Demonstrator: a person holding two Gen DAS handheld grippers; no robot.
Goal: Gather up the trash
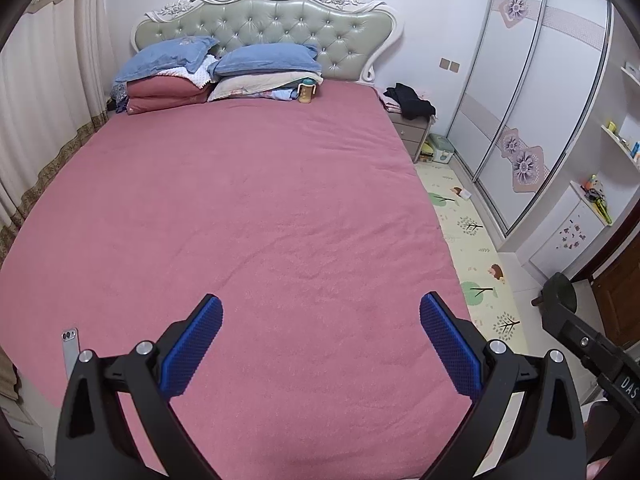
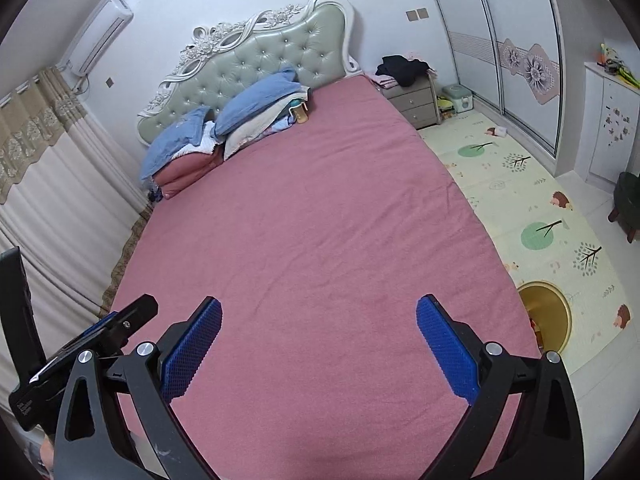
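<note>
Both hand-held grippers, left (image 1: 321, 308) and right (image 2: 319, 308), hover spread wide and empty over the pink bed (image 1: 240, 208). Likely trash, a small scrap (image 2: 500, 132), lies on the play mat (image 2: 520, 184) beside the wardrobe; it looks light and crushable, best pinched across its middle.

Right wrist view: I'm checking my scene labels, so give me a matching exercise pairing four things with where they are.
Things:
1. gold bin
2. black clothes
3. bottle
4. air conditioner

Places:
A. on the nightstand
B. high on the wall
C. on the play mat beside the bed
D. on the bed by the pillows

Pairs: 1-C, 2-A, 3-D, 4-B
</note>
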